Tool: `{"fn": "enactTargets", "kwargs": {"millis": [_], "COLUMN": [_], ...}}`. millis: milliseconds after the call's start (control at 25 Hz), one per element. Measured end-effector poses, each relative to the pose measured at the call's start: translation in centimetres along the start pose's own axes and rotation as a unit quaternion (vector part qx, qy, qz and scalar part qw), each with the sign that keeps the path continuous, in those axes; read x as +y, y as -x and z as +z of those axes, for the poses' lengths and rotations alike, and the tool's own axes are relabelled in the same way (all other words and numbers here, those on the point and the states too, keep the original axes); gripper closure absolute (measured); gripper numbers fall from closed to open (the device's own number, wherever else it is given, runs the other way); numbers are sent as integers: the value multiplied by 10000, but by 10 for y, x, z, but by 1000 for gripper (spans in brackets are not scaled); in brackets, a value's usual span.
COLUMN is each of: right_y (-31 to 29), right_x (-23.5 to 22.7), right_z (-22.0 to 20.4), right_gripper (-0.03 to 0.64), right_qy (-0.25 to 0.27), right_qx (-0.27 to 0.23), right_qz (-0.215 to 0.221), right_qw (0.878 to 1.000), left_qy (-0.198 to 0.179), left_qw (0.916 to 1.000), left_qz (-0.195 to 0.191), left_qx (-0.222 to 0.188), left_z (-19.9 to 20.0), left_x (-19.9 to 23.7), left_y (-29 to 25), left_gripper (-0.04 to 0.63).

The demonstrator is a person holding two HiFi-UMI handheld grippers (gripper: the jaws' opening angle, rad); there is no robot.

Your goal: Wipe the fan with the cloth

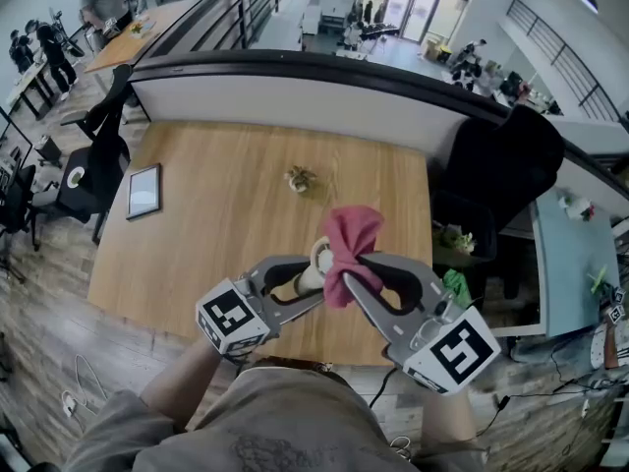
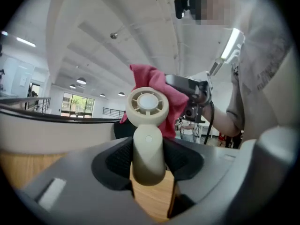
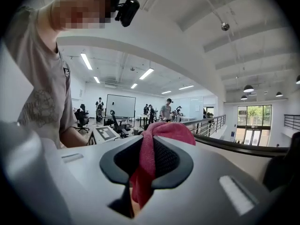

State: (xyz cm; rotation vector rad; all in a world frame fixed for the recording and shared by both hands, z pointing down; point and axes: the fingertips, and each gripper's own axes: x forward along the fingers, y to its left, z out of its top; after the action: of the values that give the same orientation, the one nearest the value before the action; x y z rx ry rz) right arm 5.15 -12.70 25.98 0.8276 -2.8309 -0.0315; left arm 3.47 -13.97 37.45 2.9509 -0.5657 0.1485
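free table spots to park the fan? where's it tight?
Bare table: wide patch between tablet and the small object mid-table; another from that object to the right edge; the far strip along the wall. Tight: near-edge centre, where left gripper holds the fan and right gripper the cloth.

Wearing grey printed tee (image 1: 275,421); left gripper (image 1: 307,275), right gripper (image 1: 360,269) rocking grey shells, black pads (image 3: 165,159), black-white marker cubes (image 1: 232,319).

bg: wood table (image 1: 226,226) | curved half-wall w/ rail (image 1: 324,101) | blk chairs (image 1: 93,170) | wood floor (image 1: 49,303) | ceiling strip lts (image 3: 146,73)
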Motion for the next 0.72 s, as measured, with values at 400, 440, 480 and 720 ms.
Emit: {"fn": "enactTargets", "kwargs": {"millis": [400,440,480,720], "right_y": [-2,-5,-8,-23], "right_x": [22,23,23,26], "right_z": [-20,-22,-24,-42], "right_gripper": [553,554,553,552], "right_qy": [565,654,748,1618], "right_qx": [768,875,977,1843], "right_qz": [-189,-241,-280,-394], "right_qw": [9953,9937,9920,9687], "left_qy": [-1054,-1165,-1204,-1270], "left_qw": [9907,9885,9873,9817], "left_qz": [318,344,378,599], "left_qx": [800,897,964,1288], "left_z": [-10,-11,-12,-24], "left_x": [-7,-8,-8,-5], "left_y": [-9,-11,-13,-17], "left_gripper": [405,405,405,405]}}
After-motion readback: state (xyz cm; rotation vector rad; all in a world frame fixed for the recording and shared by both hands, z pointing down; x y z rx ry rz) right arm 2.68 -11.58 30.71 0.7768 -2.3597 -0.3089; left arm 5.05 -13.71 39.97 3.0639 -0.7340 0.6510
